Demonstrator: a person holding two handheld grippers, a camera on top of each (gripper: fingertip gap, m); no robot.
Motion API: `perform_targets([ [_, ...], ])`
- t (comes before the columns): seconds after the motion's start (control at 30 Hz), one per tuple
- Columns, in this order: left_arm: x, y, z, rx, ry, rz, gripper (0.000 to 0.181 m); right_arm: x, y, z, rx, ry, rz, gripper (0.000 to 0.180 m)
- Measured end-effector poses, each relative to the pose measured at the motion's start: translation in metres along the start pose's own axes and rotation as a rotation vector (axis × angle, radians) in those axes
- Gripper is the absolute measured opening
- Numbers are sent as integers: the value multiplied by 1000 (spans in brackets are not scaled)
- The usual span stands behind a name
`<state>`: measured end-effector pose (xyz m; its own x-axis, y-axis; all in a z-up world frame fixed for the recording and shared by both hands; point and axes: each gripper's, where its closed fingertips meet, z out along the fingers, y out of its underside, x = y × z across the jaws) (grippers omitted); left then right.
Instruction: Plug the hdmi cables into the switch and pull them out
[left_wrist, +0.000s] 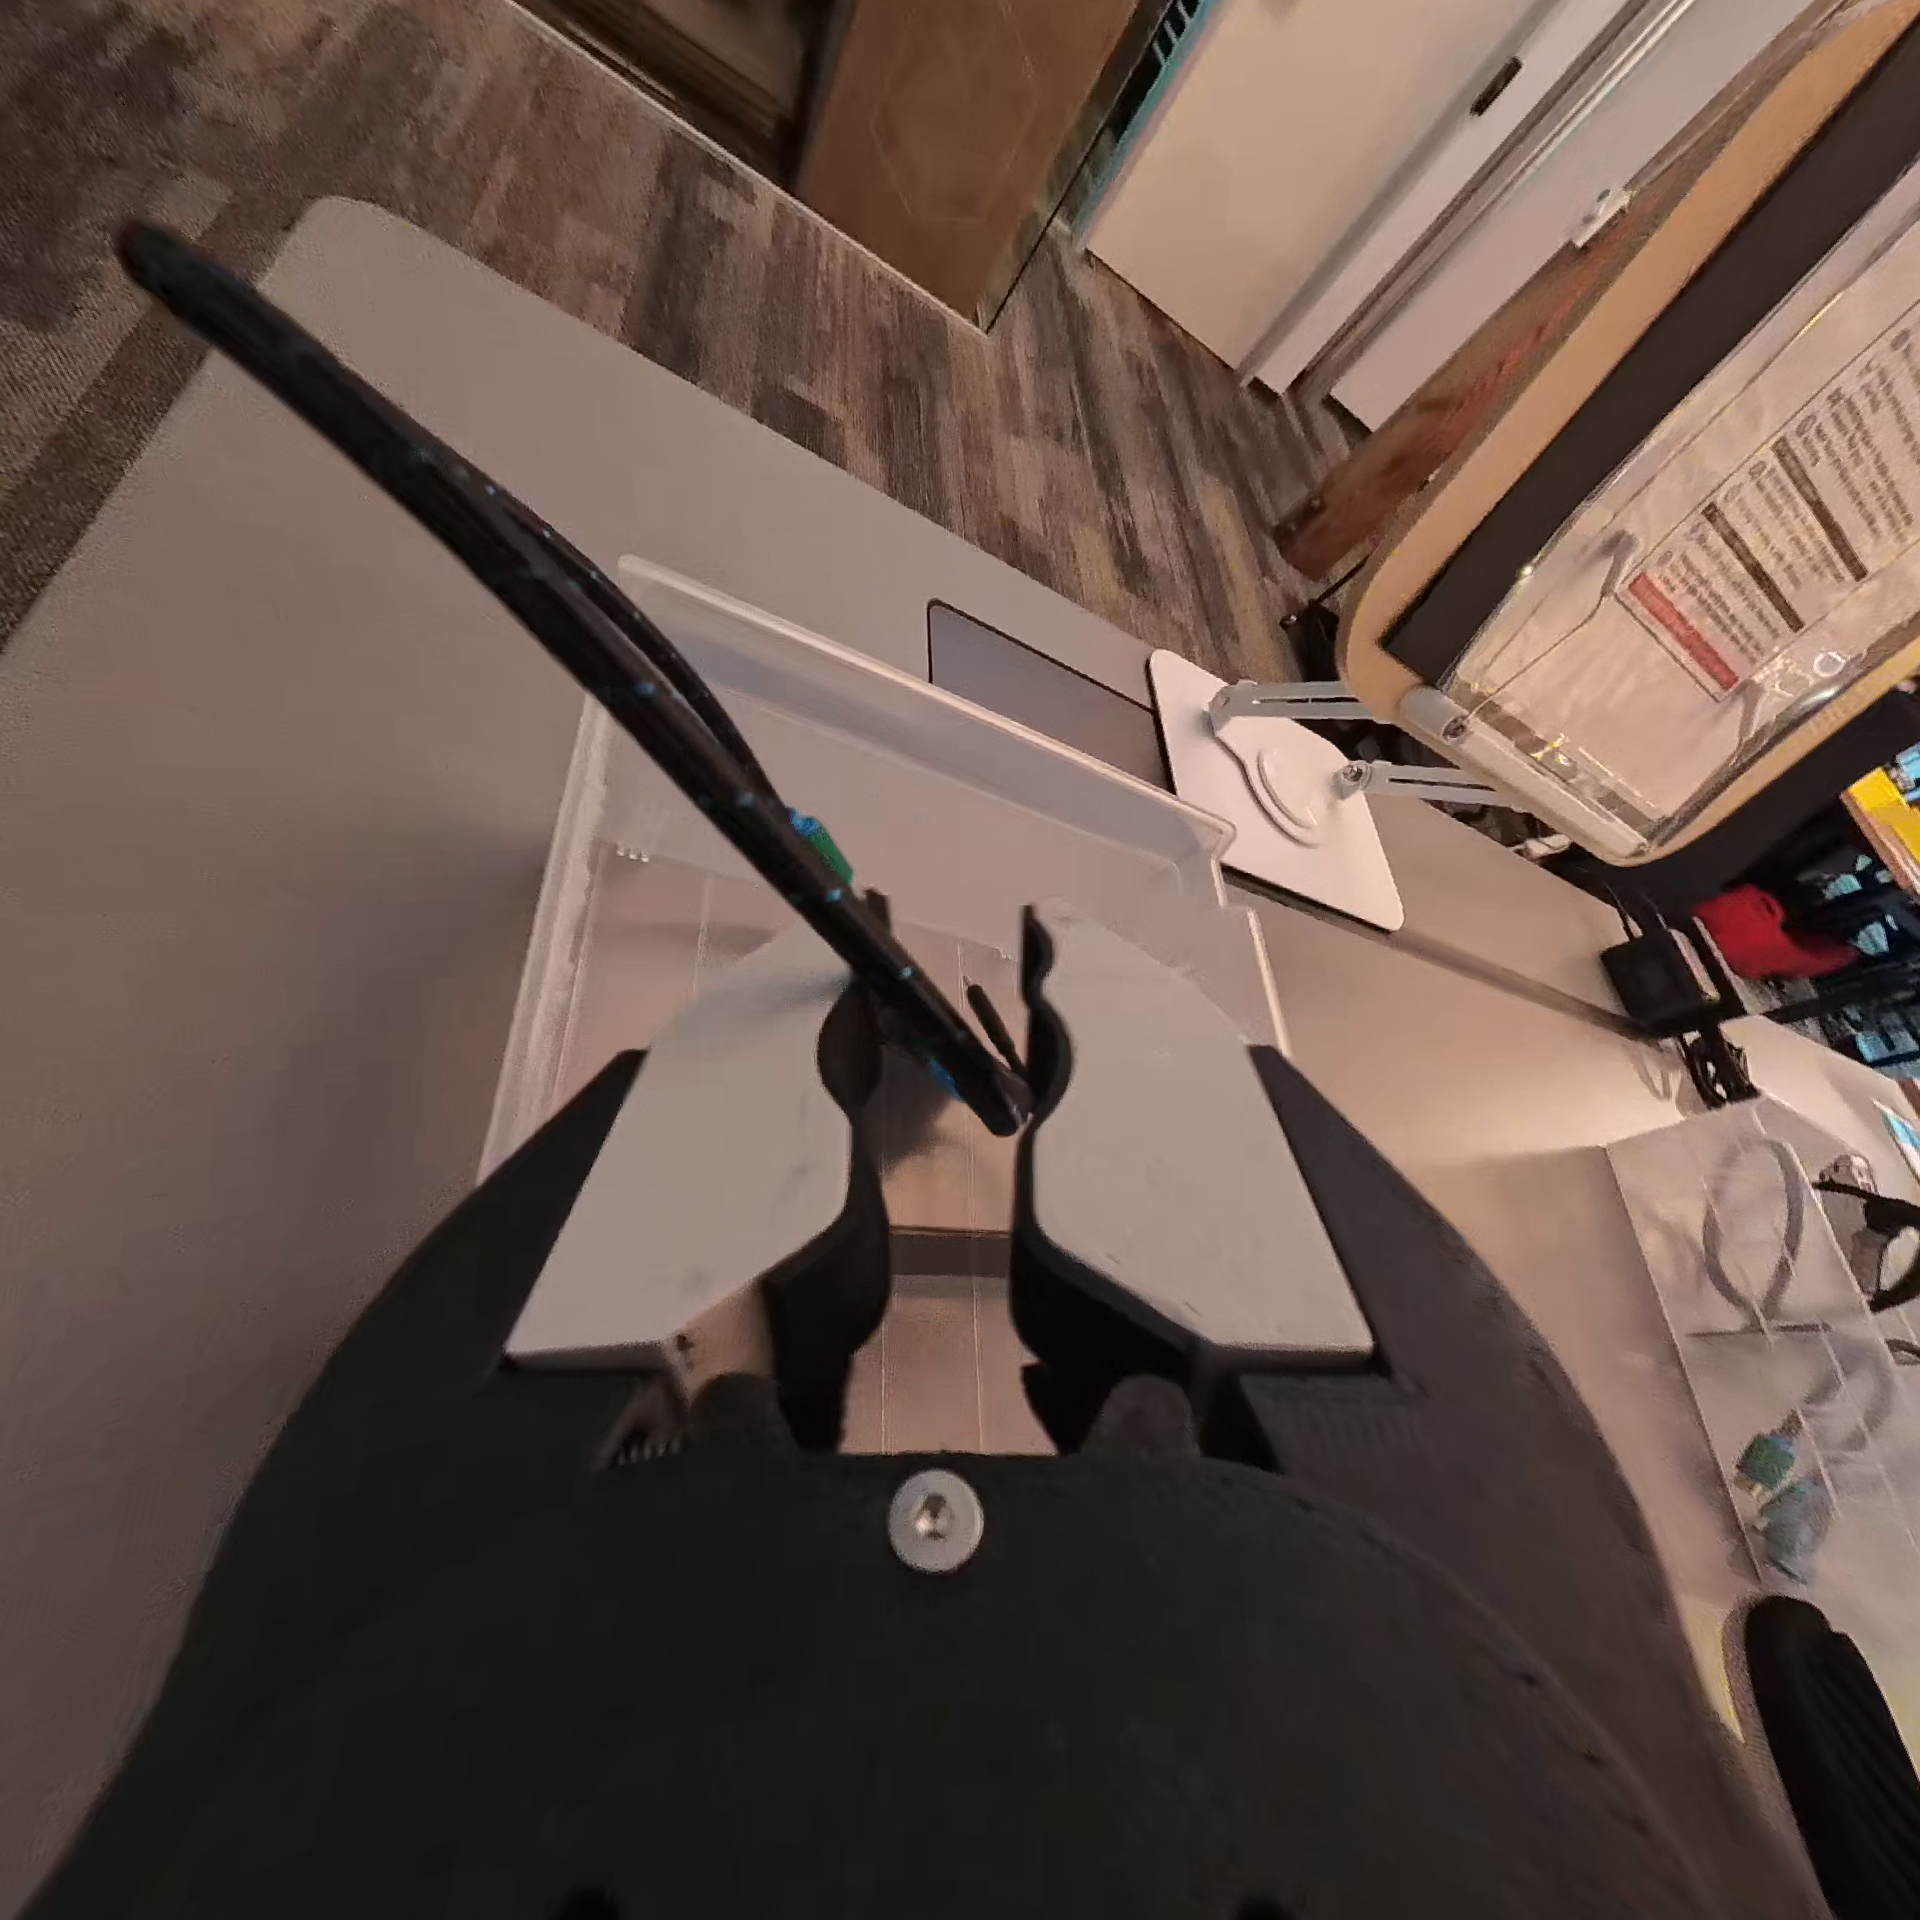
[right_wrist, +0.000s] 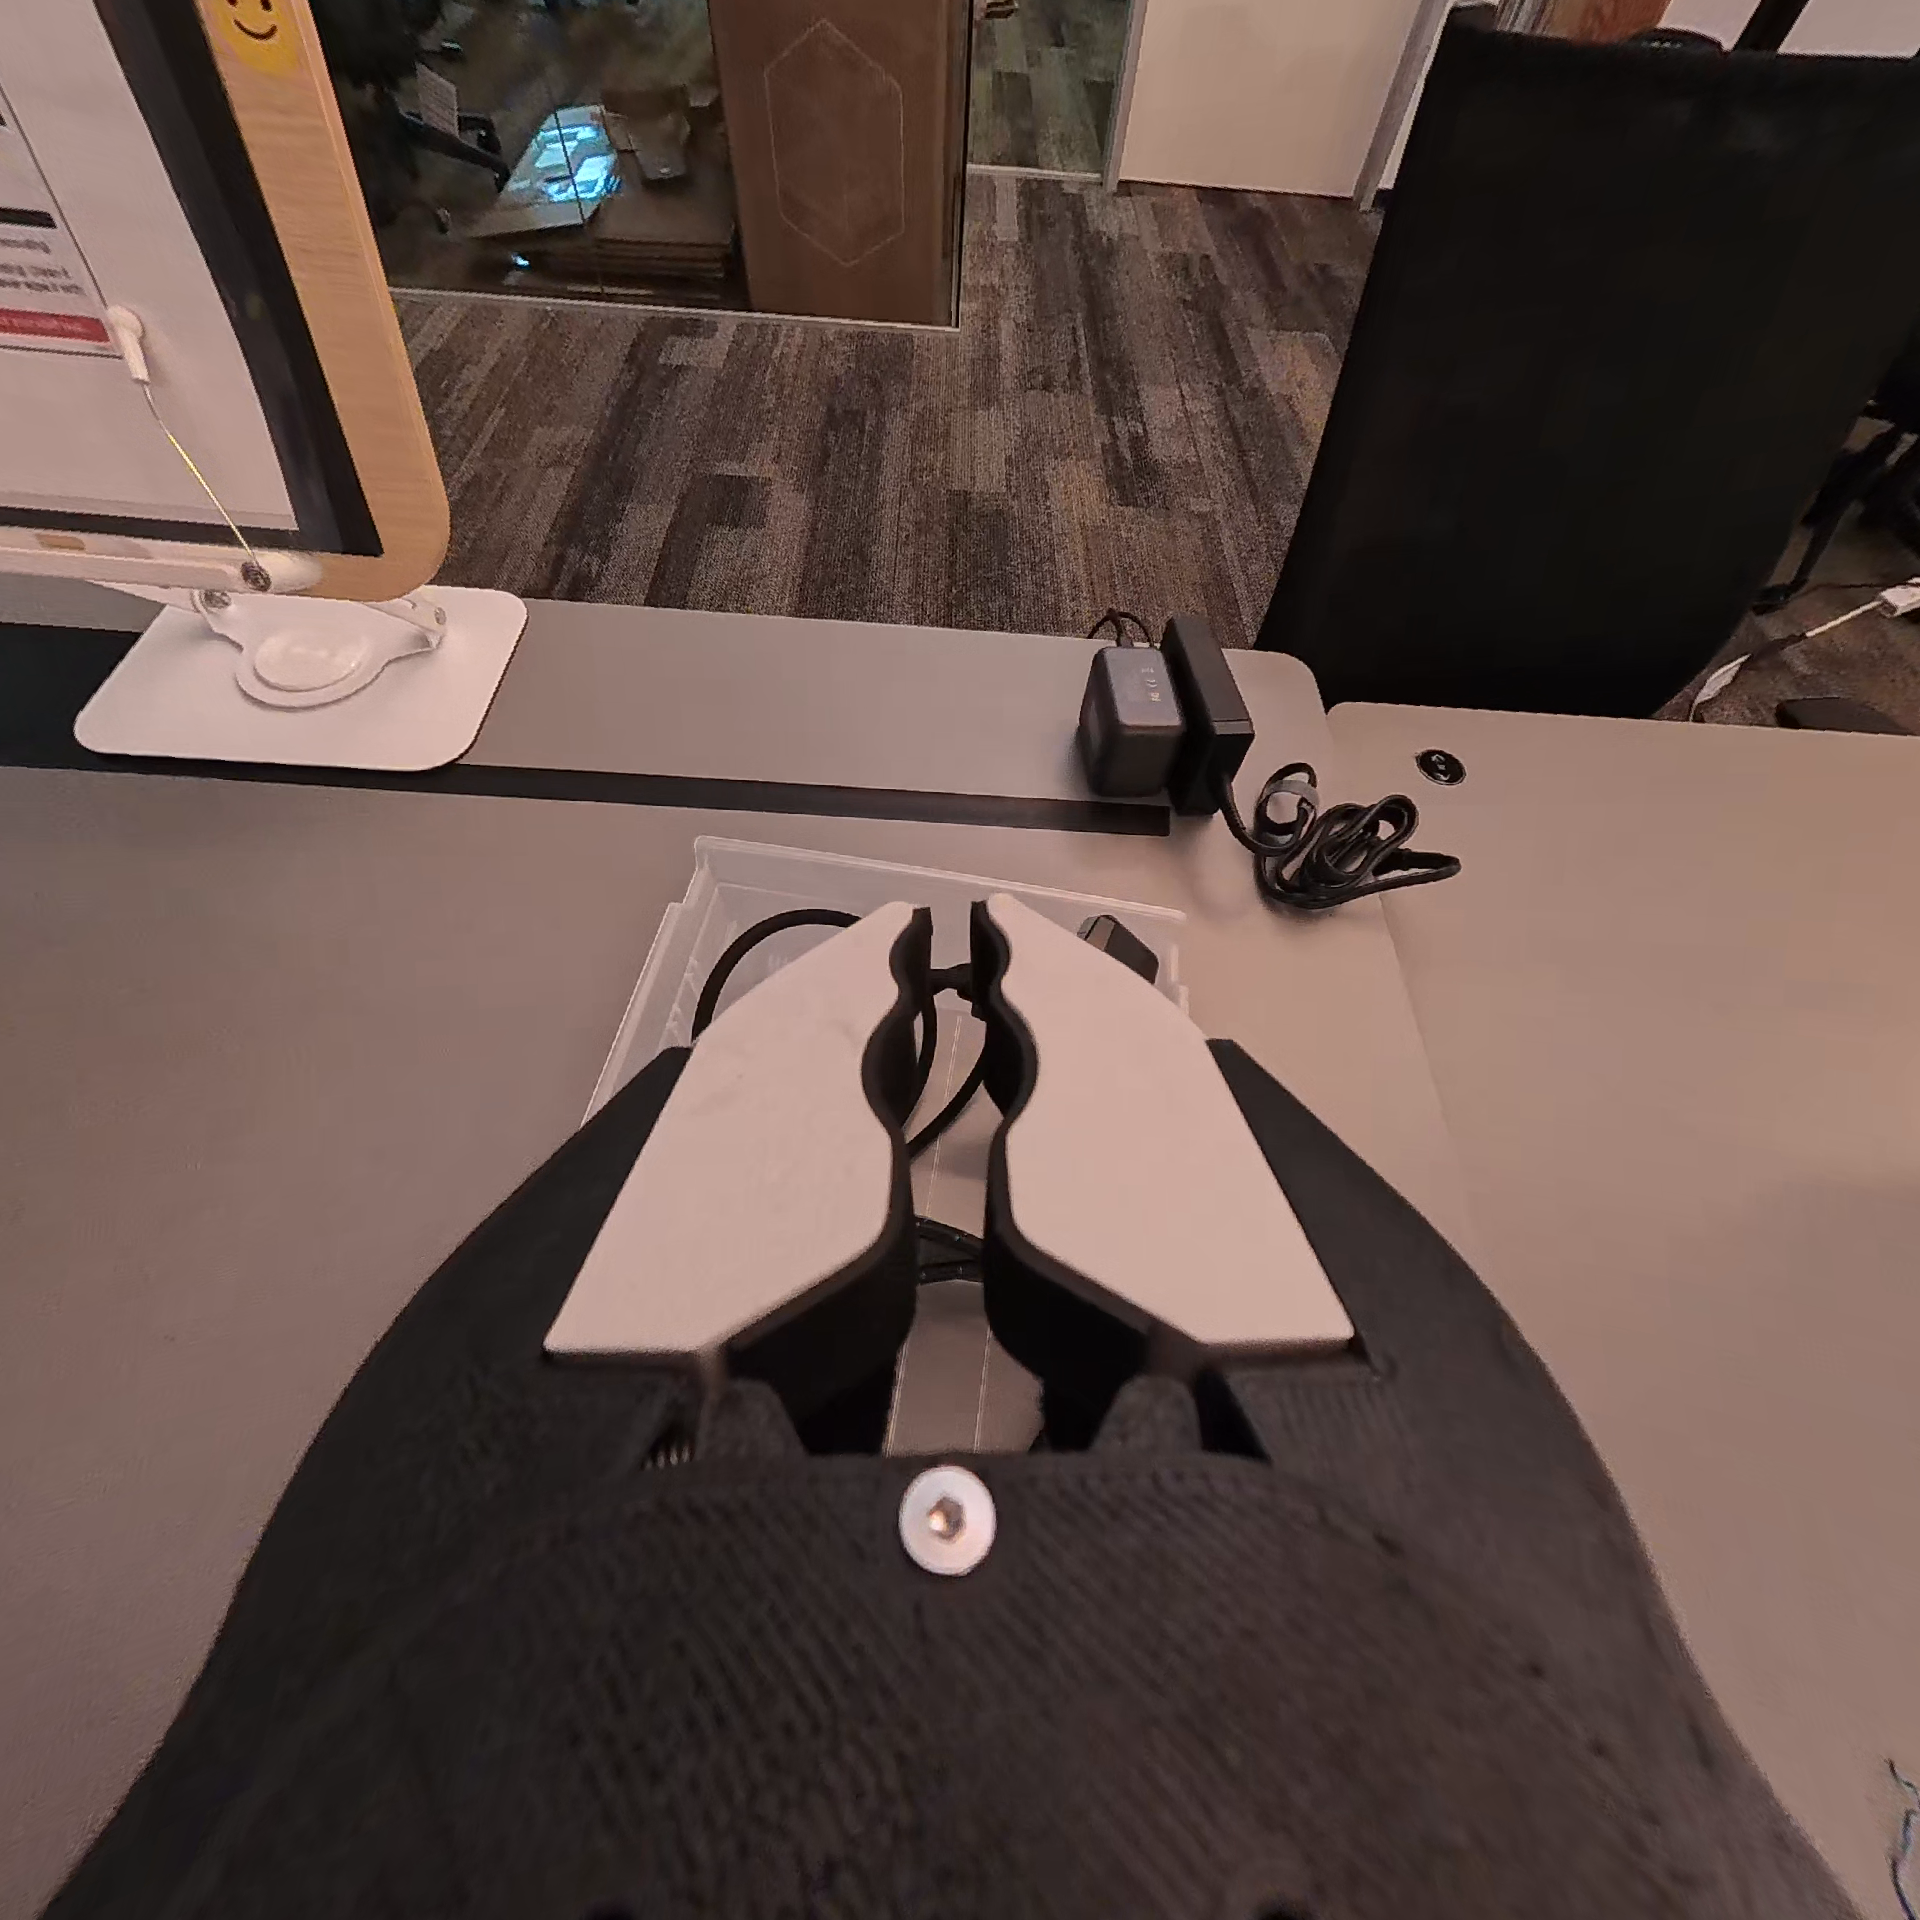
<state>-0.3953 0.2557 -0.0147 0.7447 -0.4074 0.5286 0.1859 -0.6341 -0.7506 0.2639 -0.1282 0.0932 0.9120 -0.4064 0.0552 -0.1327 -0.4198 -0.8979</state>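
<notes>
Black braided cable (left_wrist: 540, 582) crosses the left wrist view from the far left down to the left gripper (left_wrist: 940, 935). The near end of this cable sits in the gap between the two fingers, resting against the inner edge of the right finger (left_wrist: 1132, 1143). The fingers stand apart with a clear gap, wider than the cable, so they are not clamped on it; whether the left finger touches the cable cannot be told. A small green part (left_wrist: 821, 821) shows on the cable partway along. Below the fingers lies a clear plastic tray (left_wrist: 582, 831) on the grey table (left_wrist: 260, 831). Its hinged lid (left_wrist: 914, 717) stands open on the far side. To the right rests the white base (left_wrist: 1278, 790) of a tablet stand.

In the right wrist view, the right gripper (right_wrist: 948, 920) hovers over a clear tray (right_wrist: 717, 883) on the grey table. Its fingers are close together, with only a narrow slit between the tips; nothing is visibly pinched. Black cable loops (right_wrist: 769, 935) lie in the tray under and between the fingers. A black connector (right_wrist: 1122, 940) lies at the tray's far right corner. Whether the tips touch any cable cannot be told.

Farther off, two black power adapters (right_wrist: 1153, 717) stand together near the table's far edge. A bundled black cord (right_wrist: 1340, 842) lies just right of them. No switch can be made out in either view.
</notes>
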Motion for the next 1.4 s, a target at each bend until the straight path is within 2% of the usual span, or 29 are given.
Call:
perform_targets([
  [0.03,2,2,1,-15,3,12,11,0,0,0,-2,-1,2,8],
  [0.13,15,0,-1,-30,10,59,8,1,2,1,-9,-3,8,8],
  [0.27,61,-12,-7,18,141,121,1,-2,3,3,-26,-7,-6,8],
  [0.4,101,-15,-11,31,94,328,0,-18,2,8,-45,-22,-58,8],
  [0.53,152,-20,-25,96,101,472,0,-55,-5,16,-55,-50,-180,8],
  [0.63,202,-17,-45,152,199,536,0,-116,-20,19,13,-142,-344,10],
  [0.7,235,-12,-58,187,253,578,0,-182,-30,15,119,-267,-491,17],
  [0.77,268,-3,-70,222,314,624,0,-265,-31,-1,272,-451,-642,27],
  [0.87,319,20,-86,245,440,678,0,-379,-5,-36,449,-732,-739,41],
  [0.97,353,43,-88,256,491,738,1,-451,30,-61,461,-957,-685,58],
  [1.03,365,53,-83,258,498,752,1,-471,43,-65,448,-1026,-616,59],
  [1.2,381,76,-66,209,523,766,1,-473,45,-41,383,-1027,-449,59],
  [1.4,396,94,-58,181,563,776,1,-476,55,-20,271,-1065,-371,58],
])
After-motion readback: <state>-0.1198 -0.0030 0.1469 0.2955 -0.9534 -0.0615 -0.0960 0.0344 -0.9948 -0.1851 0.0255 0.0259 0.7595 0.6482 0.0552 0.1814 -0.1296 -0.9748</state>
